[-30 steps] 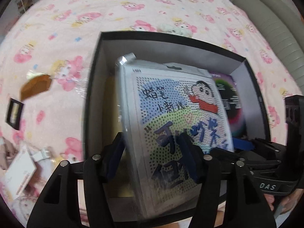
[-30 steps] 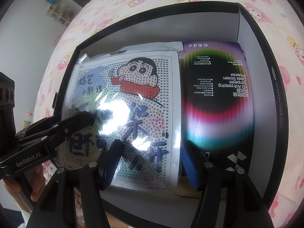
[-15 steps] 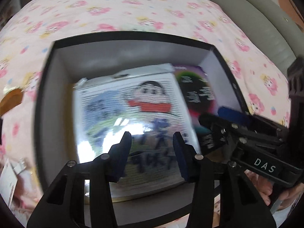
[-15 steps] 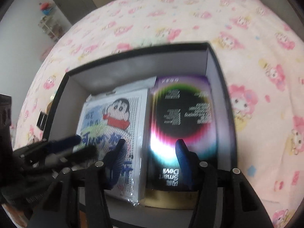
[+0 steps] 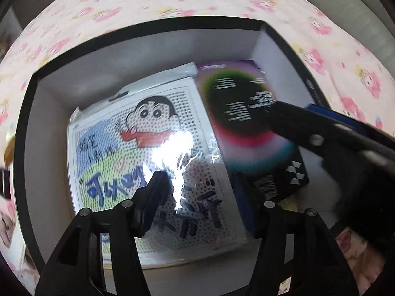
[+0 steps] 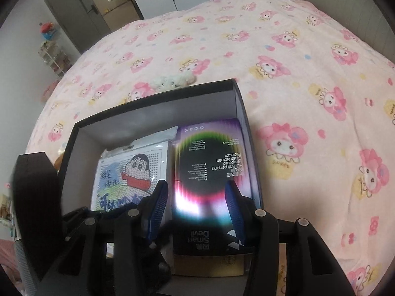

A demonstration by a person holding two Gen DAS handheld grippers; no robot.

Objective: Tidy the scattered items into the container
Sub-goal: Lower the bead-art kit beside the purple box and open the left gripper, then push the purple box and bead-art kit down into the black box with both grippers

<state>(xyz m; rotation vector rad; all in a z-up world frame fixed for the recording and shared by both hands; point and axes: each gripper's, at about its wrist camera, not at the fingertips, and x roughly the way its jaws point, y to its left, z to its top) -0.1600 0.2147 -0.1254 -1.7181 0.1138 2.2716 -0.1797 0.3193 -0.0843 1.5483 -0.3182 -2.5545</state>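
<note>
Nearest the left wrist camera, the left gripper hangs over the black box with its blue-padded fingers spread wide and nothing between them. Just beyond the fingers, inside the box, lies a flat cartoon bead-art pack in glossy plastic wrap, face up, with a bright glare across its middle. It fills the left half of the box floor. Touching its right edge lies a dark screen protector package with a rainbow ring, filling the right half of the box. The right gripper crosses the right side of this view as a blurred black shape over that package.

From the right wrist camera, the right gripper sits above the near end of the screen protector package, fingers wide apart and empty. The bead-art pack lies left of it inside the box. A tan flat item peeks out under the package's near end.

Beyond the box, a pink cartoon-print bedspread stretches away, with a small white plush thing just past the box's far wall.
</note>
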